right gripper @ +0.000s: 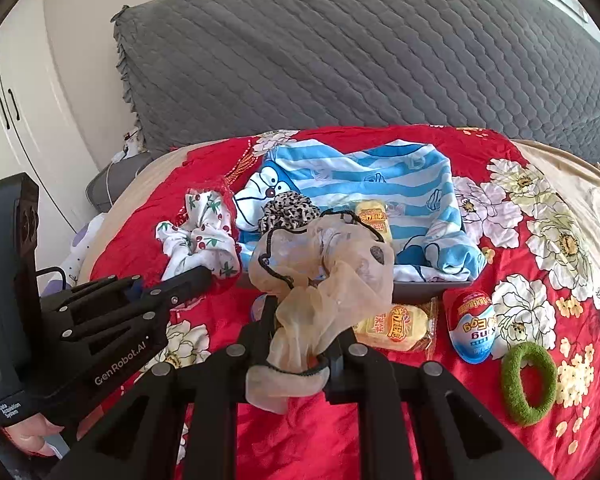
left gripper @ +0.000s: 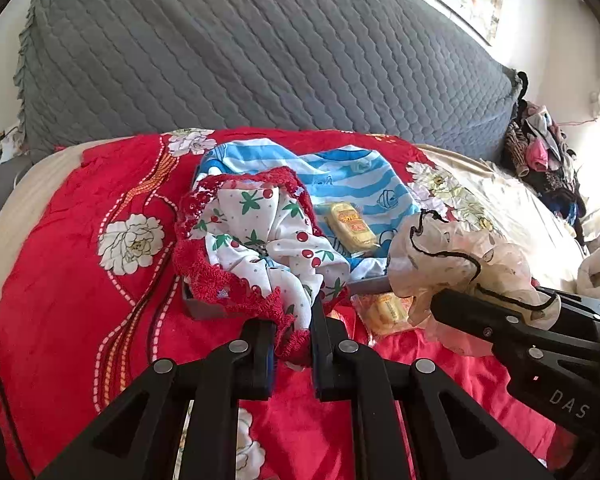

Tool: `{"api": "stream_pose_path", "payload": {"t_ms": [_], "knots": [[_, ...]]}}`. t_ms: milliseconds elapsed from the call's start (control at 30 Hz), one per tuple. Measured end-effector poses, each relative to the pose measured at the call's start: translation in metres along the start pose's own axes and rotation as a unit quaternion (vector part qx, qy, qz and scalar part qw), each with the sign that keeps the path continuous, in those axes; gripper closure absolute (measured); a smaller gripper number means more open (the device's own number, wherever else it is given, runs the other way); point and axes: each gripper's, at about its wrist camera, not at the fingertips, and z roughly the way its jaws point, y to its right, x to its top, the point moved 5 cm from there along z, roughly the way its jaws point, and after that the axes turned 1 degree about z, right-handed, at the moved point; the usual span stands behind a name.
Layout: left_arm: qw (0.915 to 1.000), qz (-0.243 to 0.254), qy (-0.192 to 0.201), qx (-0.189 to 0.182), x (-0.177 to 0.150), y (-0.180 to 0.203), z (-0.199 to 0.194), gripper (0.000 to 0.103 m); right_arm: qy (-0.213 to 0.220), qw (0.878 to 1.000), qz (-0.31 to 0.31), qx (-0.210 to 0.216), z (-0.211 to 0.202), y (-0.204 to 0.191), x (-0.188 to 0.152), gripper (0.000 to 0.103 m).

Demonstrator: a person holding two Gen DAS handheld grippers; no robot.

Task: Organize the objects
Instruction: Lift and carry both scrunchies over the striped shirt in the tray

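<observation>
Left gripper (left gripper: 292, 344) pinching the red lace edge of the cherry-print cloth (left gripper: 260, 240) at center of the left wrist view, cloth bunching over a dark tray (left gripper: 198, 308). Right gripper (right gripper: 296, 360) clamping a sheer beige scrunchie (right gripper: 320, 276) with black trim, lifting it at center of the right wrist view, above the red floral blanket (right gripper: 440, 420). Lying behind: blue striped cartoon cloth (right gripper: 380, 184), leopard scrunchie (right gripper: 290, 208), 1 yellow snack pack (right gripper: 374, 216). Resting at lower right: 1 more snack pack (right gripper: 392, 326), toy egg (right gripper: 472, 324), green scrunchie (right gripper: 528, 384). Gray quilted headboard (right gripper: 360, 48) filling the top.
</observation>
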Motion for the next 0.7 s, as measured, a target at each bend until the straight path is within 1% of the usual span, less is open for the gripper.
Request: {"api": "stream_pose_path", "payload": {"t_ms": [233,467,700], "knots": [[1.0,0.002,-0.005,-0.002,0.008,0.004,0.021,0.09,0.0,1.0,0.005,-0.001,0.016,0.009,0.011,0.086],[0.9999,0.012,-0.004,0.0,0.024,0.004,0.046,0.09,0.007,1.0,0.015,-0.001,0.033,0.022,0.031,0.086],[0.9999,0.014,-0.004,0.002,0.04,0.002,0.068,0.09,0.004,1.0,0.023,-0.004,0.053,0.035,0.047,0.086]]}}
